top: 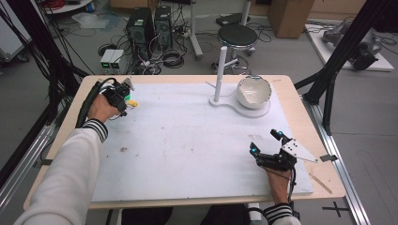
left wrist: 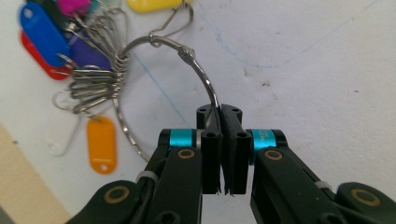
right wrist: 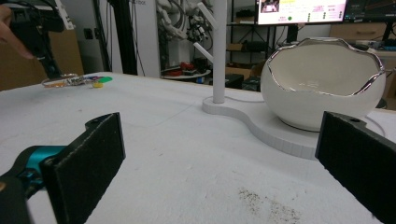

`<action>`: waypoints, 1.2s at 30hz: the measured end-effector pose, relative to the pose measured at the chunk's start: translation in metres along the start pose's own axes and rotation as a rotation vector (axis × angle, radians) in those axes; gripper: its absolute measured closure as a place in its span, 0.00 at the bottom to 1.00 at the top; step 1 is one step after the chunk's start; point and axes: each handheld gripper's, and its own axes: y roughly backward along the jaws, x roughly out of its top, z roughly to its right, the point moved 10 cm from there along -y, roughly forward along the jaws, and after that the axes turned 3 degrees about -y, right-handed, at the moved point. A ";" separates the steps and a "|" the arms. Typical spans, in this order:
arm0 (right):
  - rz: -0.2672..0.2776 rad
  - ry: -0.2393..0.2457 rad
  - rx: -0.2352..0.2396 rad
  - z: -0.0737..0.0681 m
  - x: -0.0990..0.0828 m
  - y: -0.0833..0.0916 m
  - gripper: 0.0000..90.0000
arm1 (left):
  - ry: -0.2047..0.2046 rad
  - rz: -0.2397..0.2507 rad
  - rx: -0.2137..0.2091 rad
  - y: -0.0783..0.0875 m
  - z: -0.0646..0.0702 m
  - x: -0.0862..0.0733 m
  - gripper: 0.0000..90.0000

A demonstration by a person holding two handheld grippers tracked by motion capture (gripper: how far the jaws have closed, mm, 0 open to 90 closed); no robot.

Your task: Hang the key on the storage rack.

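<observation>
The left tongs [left wrist: 219, 140] were clamped on the key ring [left wrist: 187, 60] at the worktop's [top: 187, 140] far left corner, tags trailing, probably to lift it; the right tongs [right wrist: 224, 168] waited apart near the egg-shaped bowl [right wrist: 322, 79].

A large metal key ring [left wrist: 196, 70] is pinched at its wire between the closed jaws of the left claw [left wrist: 223, 135], near the far left corner of the tabletop [top: 187, 140]. On the ring are bunched plastic key tags [left wrist: 51, 42] in blue, red, purple, magenta, yellow, orange and white, which lie on the white surface.
</observation>
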 end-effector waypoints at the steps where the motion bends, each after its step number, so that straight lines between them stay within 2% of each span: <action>1: 0.000 0.000 0.000 0.000 0.000 0.000 0.01 | 0.000 0.015 0.008 0.003 -0.001 0.000 0.97; 5: 0.001 0.002 0.001 0.000 0.000 0.000 0.01 | -0.013 0.089 0.037 0.019 -0.004 0.001 0.97; 10: 0.004 0.006 -0.003 0.000 0.000 0.000 0.01 | -0.045 0.163 0.031 0.037 -0.004 0.000 0.97; 12: 0.005 0.005 -0.001 0.000 0.000 0.000 0.01 | -0.066 0.198 0.042 0.046 -0.003 0.000 0.97; 16: 0.007 0.005 -0.002 0.000 0.001 0.000 0.01 | -0.100 0.271 0.034 0.063 0.002 0.001 0.97; 21: 0.007 0.003 0.000 0.001 0.001 0.000 0.01 | -0.150 0.382 -0.017 0.086 0.014 0.002 0.97; 28: -0.031 -0.011 0.012 0.002 0.001 -0.004 0.01 | -0.213 0.575 -0.125 0.122 0.035 0.005 0.97; 30: -0.040 -0.015 0.016 0.001 0.002 -0.005 0.01 | -0.215 0.608 -0.153 0.129 0.041 0.006 0.97; 34: -0.023 -0.016 0.032 -0.003 0.018 -0.008 0.01 | -0.280 0.665 -0.193 0.140 0.057 0.007 0.97; 35: -0.028 -0.017 0.049 -0.006 0.027 -0.012 0.01 | -0.293 0.679 -0.204 0.142 0.061 0.007 0.97; 36: -0.028 -0.017 0.049 -0.006 0.027 -0.012 0.01 | -0.309 0.697 -0.211 0.144 0.065 0.008 0.97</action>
